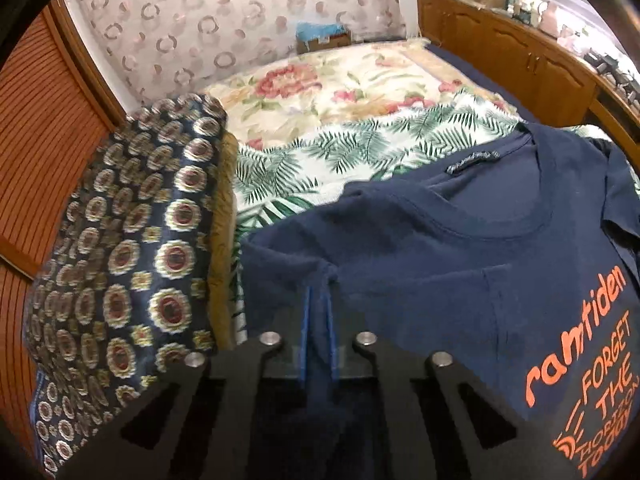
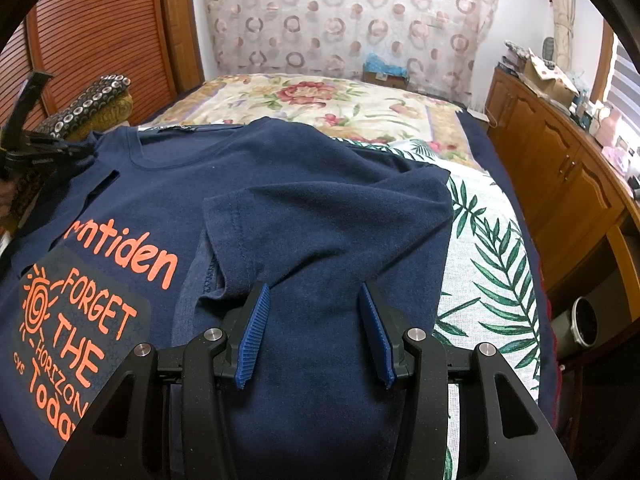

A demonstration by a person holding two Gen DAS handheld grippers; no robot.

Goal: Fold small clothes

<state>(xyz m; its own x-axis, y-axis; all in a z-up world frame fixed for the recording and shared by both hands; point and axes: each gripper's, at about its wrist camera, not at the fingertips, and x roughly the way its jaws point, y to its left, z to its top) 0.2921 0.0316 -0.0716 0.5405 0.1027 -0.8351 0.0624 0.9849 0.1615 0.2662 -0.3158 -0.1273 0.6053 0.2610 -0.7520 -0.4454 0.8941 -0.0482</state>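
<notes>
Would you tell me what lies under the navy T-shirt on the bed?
The navy T-shirt rests on a palm-leaf cloth, which shows past its edges; a floral bedspread lies beyond. Whatever sits directly beneath the shirt is covered.

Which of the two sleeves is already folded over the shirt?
The sleeve under the open right hand-held gripper. The other sleeve is pinched in the left hand-held gripper.

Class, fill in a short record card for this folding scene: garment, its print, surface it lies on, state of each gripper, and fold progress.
garment: navy blue cotton T-shirt
print: orange lettering on the chest
surface: white palm-leaf print cloth on a bed
left gripper: shut on a pinch of the shirt's fabric
right gripper: open above the shirt, holding nothing
fold progress: right-side sleeve already folded onto the body
nearby: dark medallion-patterned folded fabric, left of the shirt
</notes>
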